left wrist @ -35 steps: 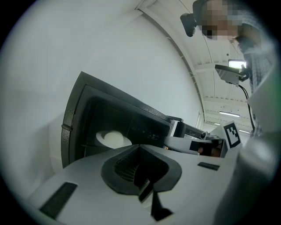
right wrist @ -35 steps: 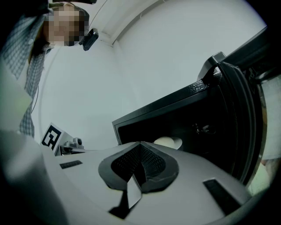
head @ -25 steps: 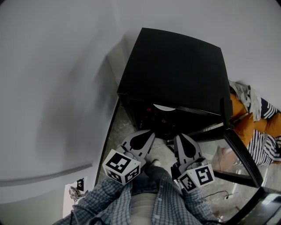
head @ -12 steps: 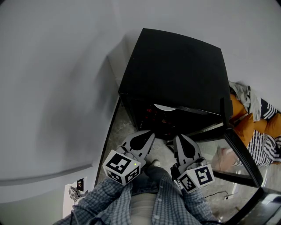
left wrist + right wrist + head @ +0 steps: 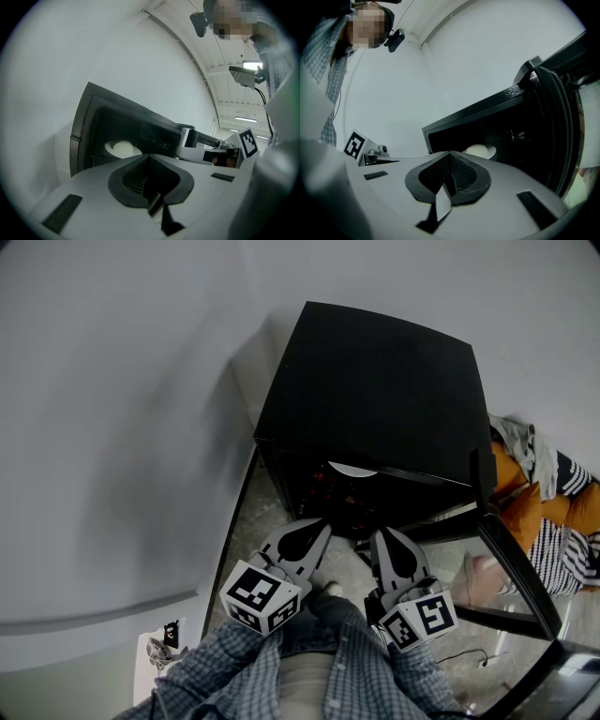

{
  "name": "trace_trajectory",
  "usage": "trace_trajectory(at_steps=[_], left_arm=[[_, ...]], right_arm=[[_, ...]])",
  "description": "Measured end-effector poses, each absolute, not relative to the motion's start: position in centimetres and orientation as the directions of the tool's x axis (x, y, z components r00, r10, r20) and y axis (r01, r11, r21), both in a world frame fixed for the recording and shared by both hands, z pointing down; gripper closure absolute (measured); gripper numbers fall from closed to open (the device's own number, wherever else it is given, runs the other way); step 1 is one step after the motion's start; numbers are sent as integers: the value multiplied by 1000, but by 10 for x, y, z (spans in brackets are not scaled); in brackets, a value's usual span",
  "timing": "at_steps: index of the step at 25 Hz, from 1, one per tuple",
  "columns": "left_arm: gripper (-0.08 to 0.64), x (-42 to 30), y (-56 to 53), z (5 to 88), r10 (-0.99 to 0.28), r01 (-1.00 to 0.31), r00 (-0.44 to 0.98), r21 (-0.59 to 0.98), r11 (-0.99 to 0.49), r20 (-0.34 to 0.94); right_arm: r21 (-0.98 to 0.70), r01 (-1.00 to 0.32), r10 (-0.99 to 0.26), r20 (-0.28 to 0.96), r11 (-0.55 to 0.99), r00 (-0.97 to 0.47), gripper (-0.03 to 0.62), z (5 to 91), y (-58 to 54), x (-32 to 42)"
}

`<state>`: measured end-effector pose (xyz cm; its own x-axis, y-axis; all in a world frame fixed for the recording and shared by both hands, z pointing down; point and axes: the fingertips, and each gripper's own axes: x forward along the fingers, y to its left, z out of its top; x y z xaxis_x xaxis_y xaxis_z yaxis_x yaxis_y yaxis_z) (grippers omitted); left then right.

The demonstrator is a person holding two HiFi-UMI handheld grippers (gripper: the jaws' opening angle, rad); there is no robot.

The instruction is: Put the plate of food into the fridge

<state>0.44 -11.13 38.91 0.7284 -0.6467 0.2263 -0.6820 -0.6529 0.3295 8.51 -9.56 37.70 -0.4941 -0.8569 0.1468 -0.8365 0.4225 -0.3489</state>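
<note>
Wall point(image 5: 112, 427), fridge point(image 5: 375, 390), plate point(image 5: 352, 469): all unchanged.

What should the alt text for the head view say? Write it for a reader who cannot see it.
A white plate sits inside a black fridge whose door hangs open to the right. Below, the left gripper and right gripper, both shut and empty, point toward the opening.

Lower centre: a blue-grey checked long-sleeved shirt point(image 5: 281, 669). The pale grey left gripper point(image 5: 322, 521) and right gripper point(image 5: 380, 532) carry black pads point(image 5: 302, 538) and white cubes point(image 5: 260, 594) with black square markers.
</note>
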Motion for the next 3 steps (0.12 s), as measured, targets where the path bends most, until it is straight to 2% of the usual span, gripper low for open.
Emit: trace_trajectory(at_steps=[3], left_arm=[[554,4,-111,389,-648,-683,728,331,-652,226]], right_arm=[[-348,-836,-857,144,424,-495,586,377,-96,85]])
